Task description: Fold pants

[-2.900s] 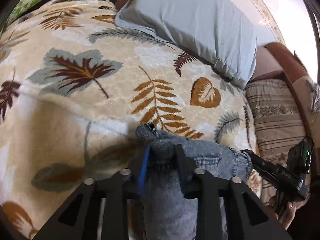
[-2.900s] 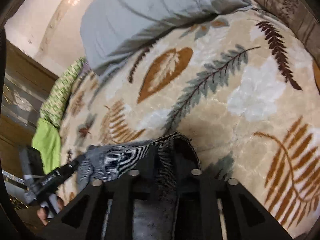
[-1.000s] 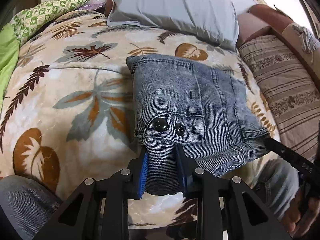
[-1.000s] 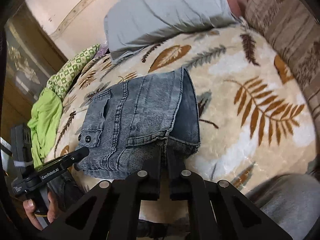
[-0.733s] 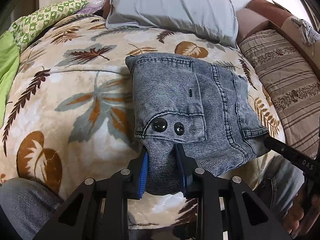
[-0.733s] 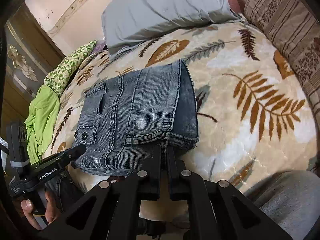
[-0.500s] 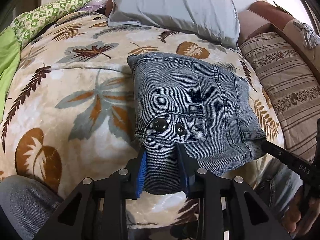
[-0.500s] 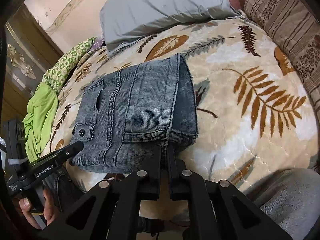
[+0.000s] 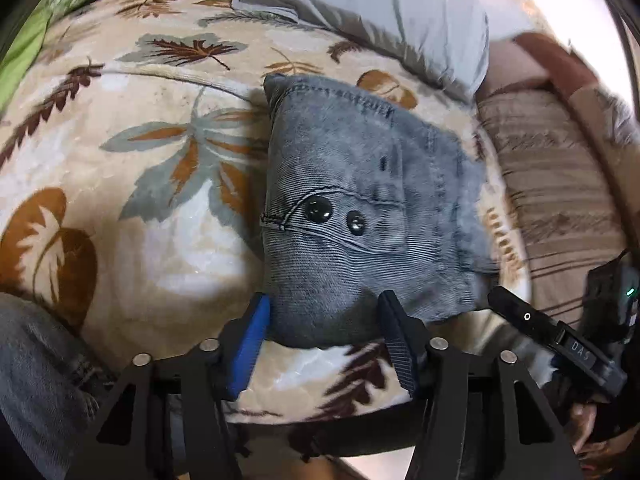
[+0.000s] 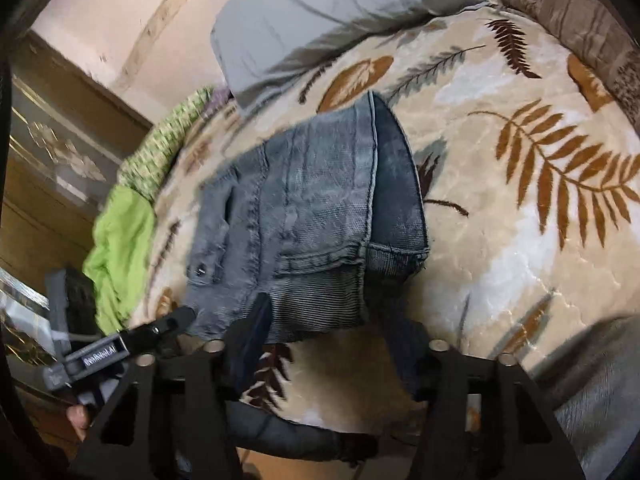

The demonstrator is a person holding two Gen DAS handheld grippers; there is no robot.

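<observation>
The grey-blue denim pants (image 9: 360, 208) lie folded into a compact bundle on the leaf-print blanket (image 9: 140, 200), with two black snap buttons on top. My left gripper (image 9: 324, 332) is open, its jaws spread on either side of the bundle's near edge. In the right wrist view the same pants (image 10: 312, 220) lie flat, and my right gripper (image 10: 332, 344) is open just in front of their near edge. Each gripper shows in the other's view: the right gripper (image 9: 560, 340) and the left gripper (image 10: 132, 344).
A grey pillow (image 9: 380, 12) lies at the head of the bed. A striped brown cushion (image 9: 560, 184) is on the right, green cloth (image 10: 120, 256) on the left. A wooden wardrobe (image 10: 48, 152) stands beyond. The person's knee (image 10: 592, 380) is at the bed's near edge.
Both grippers have opened and let go of the pants' near edge. The folded bundle now rests on the blanket.
</observation>
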